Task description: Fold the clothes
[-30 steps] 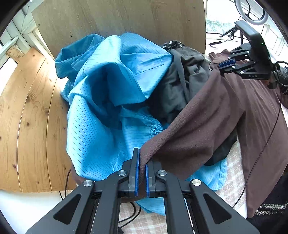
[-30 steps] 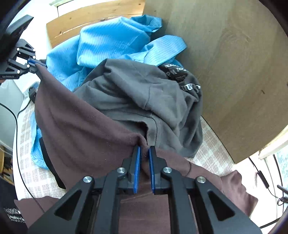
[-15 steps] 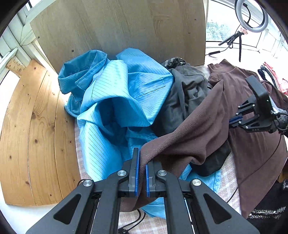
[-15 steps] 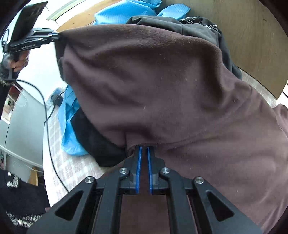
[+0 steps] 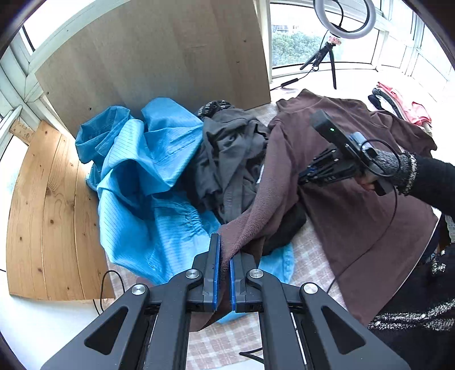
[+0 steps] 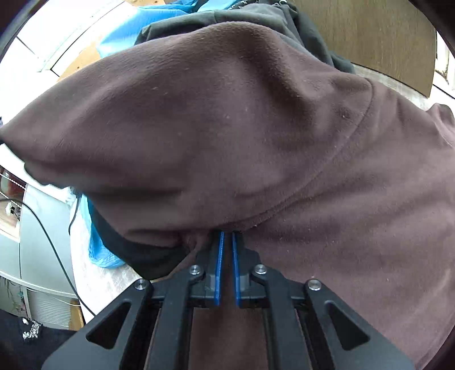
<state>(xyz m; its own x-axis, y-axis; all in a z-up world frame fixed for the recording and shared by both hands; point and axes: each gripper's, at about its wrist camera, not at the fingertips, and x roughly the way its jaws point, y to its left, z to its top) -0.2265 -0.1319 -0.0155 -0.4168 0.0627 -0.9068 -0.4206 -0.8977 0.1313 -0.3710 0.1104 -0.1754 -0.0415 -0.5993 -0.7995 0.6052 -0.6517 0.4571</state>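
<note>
A brown fleece top lies spread over the right of the checked table cover. One sleeve runs from it to my left gripper, which is shut on the sleeve's end, lifted above the pile. My right gripper, held by a gloved hand, presses low on the fleece by the sleeve seam. In the right wrist view the brown fleece fills the frame, and the right gripper is shut on a fold of it. A crumpled blue shirt, a grey garment and a black one lie beneath the sleeve.
An upright wooden board stands behind the pile, with a pine panel at the left. A ring light on a tripod stands by the window. Pink and dark clothes lie far right. A cable crosses the fleece.
My left gripper has risen and drawn back with the sleeve, so more of the room shows. The right gripper has sunk onto the fleece body and rolled, its jaws closing tighter on the fabric.
</note>
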